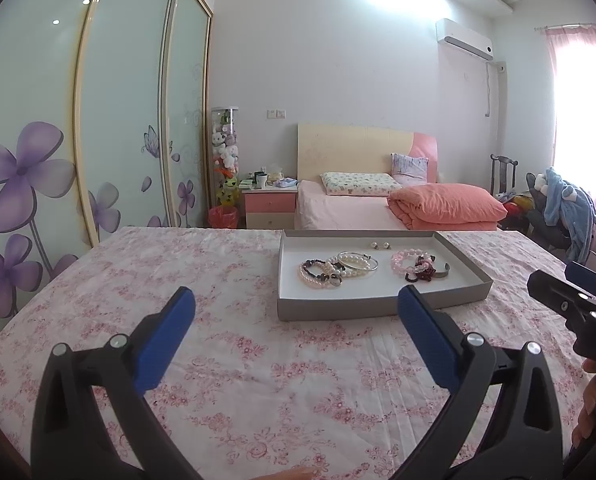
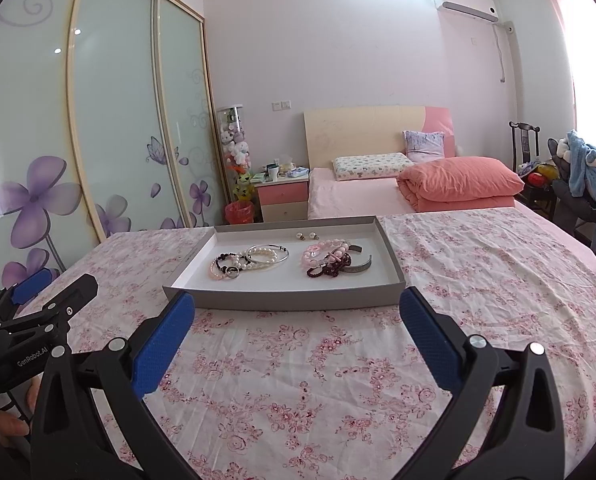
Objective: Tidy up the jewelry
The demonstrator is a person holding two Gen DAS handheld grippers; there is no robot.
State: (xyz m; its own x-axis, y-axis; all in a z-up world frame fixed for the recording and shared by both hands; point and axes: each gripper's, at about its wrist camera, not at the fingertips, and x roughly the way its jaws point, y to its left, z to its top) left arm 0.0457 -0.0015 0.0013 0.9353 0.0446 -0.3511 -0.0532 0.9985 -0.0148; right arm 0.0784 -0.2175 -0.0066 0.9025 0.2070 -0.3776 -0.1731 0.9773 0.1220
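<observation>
Both tongs, left tongs (image 1: 296, 304) and right tongs (image 2: 297, 306), gape wide and empty; the jewelry (image 2: 286, 260) lies in the tray (image 2: 282, 300) dead ahead of my right, its long side crosswise.

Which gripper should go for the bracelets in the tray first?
Probably the right gripper: the tray sits centred just beyond its open jaws. From the left gripper, also open, the tray lies off to its right.
</observation>
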